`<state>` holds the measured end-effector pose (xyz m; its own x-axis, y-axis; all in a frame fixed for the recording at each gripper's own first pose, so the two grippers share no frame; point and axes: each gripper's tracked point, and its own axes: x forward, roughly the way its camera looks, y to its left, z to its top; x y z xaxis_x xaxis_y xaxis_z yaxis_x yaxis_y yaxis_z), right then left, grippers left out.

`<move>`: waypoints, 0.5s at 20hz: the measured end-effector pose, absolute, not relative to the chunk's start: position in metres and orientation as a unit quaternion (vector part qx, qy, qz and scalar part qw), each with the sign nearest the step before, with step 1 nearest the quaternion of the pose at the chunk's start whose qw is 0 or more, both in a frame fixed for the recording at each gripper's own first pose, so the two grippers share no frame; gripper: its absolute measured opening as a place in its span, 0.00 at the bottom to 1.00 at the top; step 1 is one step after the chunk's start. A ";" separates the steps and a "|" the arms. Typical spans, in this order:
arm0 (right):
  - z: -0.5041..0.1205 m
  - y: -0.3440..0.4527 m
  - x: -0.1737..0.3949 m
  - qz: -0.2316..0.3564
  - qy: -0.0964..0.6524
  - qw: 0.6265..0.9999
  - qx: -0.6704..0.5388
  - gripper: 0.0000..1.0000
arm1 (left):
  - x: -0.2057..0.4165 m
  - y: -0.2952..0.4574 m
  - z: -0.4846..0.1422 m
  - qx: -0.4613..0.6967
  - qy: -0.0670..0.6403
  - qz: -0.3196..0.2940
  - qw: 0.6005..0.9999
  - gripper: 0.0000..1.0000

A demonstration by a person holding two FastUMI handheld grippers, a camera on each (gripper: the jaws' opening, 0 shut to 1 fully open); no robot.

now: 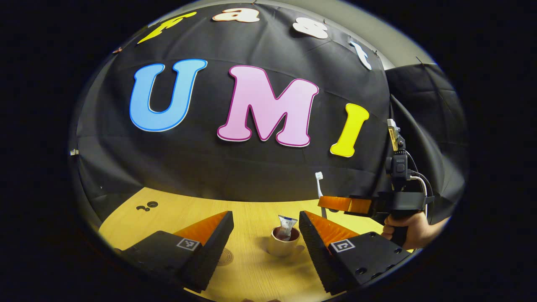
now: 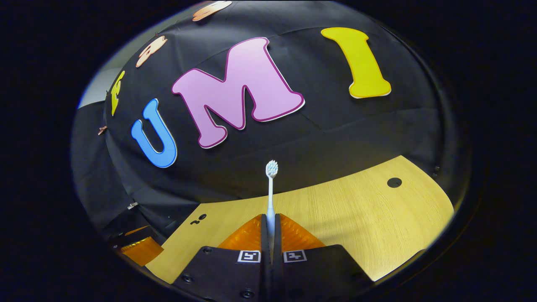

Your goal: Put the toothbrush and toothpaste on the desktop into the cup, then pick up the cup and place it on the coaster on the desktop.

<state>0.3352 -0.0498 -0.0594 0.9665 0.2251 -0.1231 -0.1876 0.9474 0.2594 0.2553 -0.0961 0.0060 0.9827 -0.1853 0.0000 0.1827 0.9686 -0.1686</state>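
With the right gripper (image 2: 270, 228) clamped on the toothbrush (image 2: 271, 188) at frame centre, it should lower handle-first into the cup (image 1: 283, 243) at lower centre, beside the toothpaste (image 1: 287, 226), the left gripper (image 1: 266, 235) spread wide.

We hold our left claw (image 1: 266, 228) low with its two fingers spread wide apart. Our right claw (image 2: 270, 226) is raised, fingers pressed together on a slim white toothbrush (image 2: 271, 191) standing upright, our hand (image 1: 409, 233) wrapped around its grip.
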 end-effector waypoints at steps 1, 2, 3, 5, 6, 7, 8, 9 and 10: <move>-0.059 -0.049 0.339 0.104 0.066 0.985 0.119 0.05 | 0.255 -0.096 0.003 -0.092 0.008 -0.092 0.991 0.97; -0.056 -0.048 0.344 0.106 0.054 0.986 0.116 0.05 | 0.255 -0.095 0.001 -0.100 0.008 -0.090 0.991 0.97; -0.053 -0.047 0.350 0.107 0.043 0.986 0.119 0.05 | 0.255 -0.094 -0.003 -0.106 0.008 -0.088 0.990 0.97; -0.053 -0.043 0.362 0.113 0.028 0.985 0.126 0.05 | 0.256 -0.091 -0.008 -0.120 0.007 -0.085 0.989 0.97; -0.055 -0.043 0.367 0.115 0.022 0.985 0.125 0.05 | 0.256 -0.089 -0.012 -0.126 0.008 -0.083 0.988 0.97; -0.059 -0.043 0.374 0.112 0.018 0.986 0.122 0.05 | 0.257 -0.088 -0.016 -0.132 0.008 -0.081 0.988 0.97; -0.064 -0.045 0.379 0.109 0.015 0.987 0.117 0.05 | 0.258 -0.085 -0.019 -0.135 0.008 -0.079 0.988 0.97; -0.069 -0.048 0.384 0.105 0.013 0.988 0.114 0.05 | 0.258 -0.081 -0.024 -0.133 0.008 -0.075 0.988 0.97; -0.071 -0.049 0.388 0.101 0.008 0.988 0.115 0.05 | 0.259 -0.075 -0.027 -0.129 0.006 -0.067 0.989 0.97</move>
<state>0.3881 -0.0488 -0.0714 0.9793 0.2022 0.0079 -0.1986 0.9528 0.2297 0.2590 -0.0754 -0.0273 0.9909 -0.1345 0.0053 0.1314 0.9577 -0.2559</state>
